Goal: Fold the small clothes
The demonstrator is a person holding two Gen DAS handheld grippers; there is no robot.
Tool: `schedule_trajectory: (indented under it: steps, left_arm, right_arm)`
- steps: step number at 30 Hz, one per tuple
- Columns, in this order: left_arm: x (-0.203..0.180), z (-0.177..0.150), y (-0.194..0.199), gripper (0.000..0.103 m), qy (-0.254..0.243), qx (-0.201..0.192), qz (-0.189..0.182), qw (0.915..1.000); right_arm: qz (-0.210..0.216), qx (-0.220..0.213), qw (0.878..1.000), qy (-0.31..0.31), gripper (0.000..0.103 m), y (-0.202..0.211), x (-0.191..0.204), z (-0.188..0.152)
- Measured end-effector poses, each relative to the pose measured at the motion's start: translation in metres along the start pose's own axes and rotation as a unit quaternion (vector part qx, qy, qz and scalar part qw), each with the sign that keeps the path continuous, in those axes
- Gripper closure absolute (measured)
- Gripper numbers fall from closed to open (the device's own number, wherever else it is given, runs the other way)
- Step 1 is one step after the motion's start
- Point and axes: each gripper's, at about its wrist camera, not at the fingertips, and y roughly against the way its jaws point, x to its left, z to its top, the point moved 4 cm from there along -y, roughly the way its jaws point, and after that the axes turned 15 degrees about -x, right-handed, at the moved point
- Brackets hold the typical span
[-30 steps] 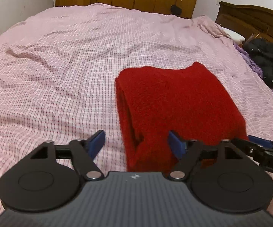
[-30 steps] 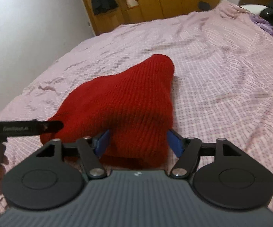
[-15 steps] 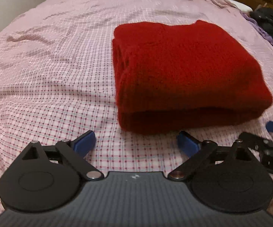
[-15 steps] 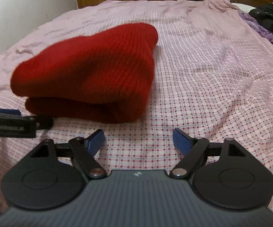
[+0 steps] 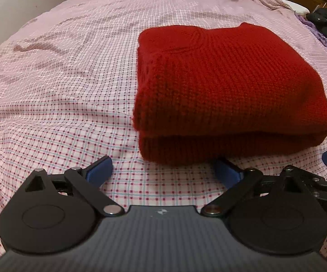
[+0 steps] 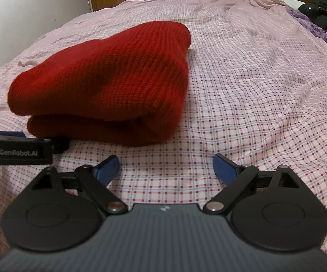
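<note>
Left tool (image 5: 163,170) released, right tool (image 6: 165,166) opening and empty, folded red sweater (image 5: 227,86) flat on bed (image 5: 61,79), fold edge facing tools

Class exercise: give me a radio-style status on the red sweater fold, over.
Left gripper open, empty; right gripper opening, nothing between jaws. Red sweater lies folded on the checked bedsheet, released. Nothing in the way; dark clothes far off at bed's edge.

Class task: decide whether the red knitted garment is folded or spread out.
Folded: the red knitted garment lies in two stacked layers on the checked bedsheet.
</note>
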Motion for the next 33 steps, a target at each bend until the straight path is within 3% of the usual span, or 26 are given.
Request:
schedule_trajectory:
  steps: [33]
  left_arm:
    - [-0.0006, -0.0019, 0.0022, 0.003, 0.0, -0.003, 0.0, 1.0]
  right_arm:
    - [-0.002, 0.0, 1.0, -0.003, 0.009, -0.0016, 0.0003, 0.0002]
